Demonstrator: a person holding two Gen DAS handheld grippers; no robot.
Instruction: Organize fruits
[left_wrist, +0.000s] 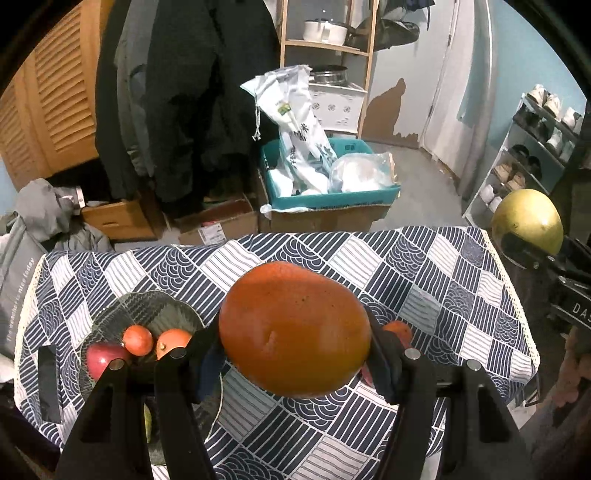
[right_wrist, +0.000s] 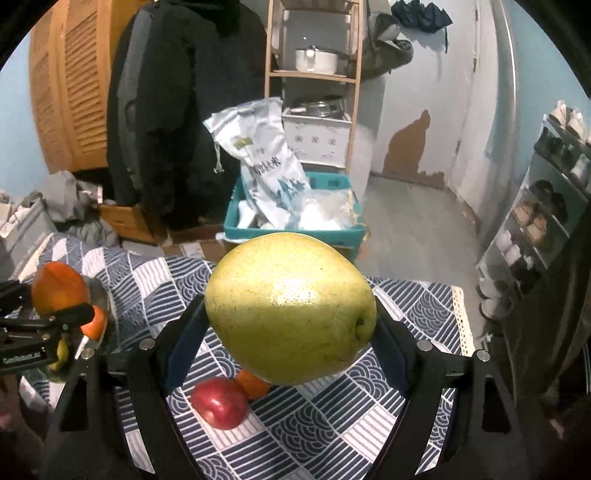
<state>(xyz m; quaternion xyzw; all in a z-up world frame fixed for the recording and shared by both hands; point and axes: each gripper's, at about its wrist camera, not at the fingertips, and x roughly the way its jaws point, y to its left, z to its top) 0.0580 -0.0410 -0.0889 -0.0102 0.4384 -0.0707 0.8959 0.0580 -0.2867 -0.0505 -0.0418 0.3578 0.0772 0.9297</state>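
Only the left wrist view shows the dark glass plate at lower left; only the right wrist view shows a red apple on the tablecloth. Left gripper clamps an orange fruit, centre frame. Right gripper clamps a yellow-green pear. Both angle downward over the table.

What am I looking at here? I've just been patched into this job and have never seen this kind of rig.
There is no robot arm: a person holds a two-finger gripper in each hand, and each gripper carries a fisheye camera looking forward along its fingers. In the left wrist view, the left gripper is shut on a large orange fruit. In the right wrist view, the right gripper is shut on a yellow-green pear. Below them is a table under a blue patterned cloth. On the left stands a dark glass bowl with fruit in it. A red apple and a small orange lie loose on the cloth.
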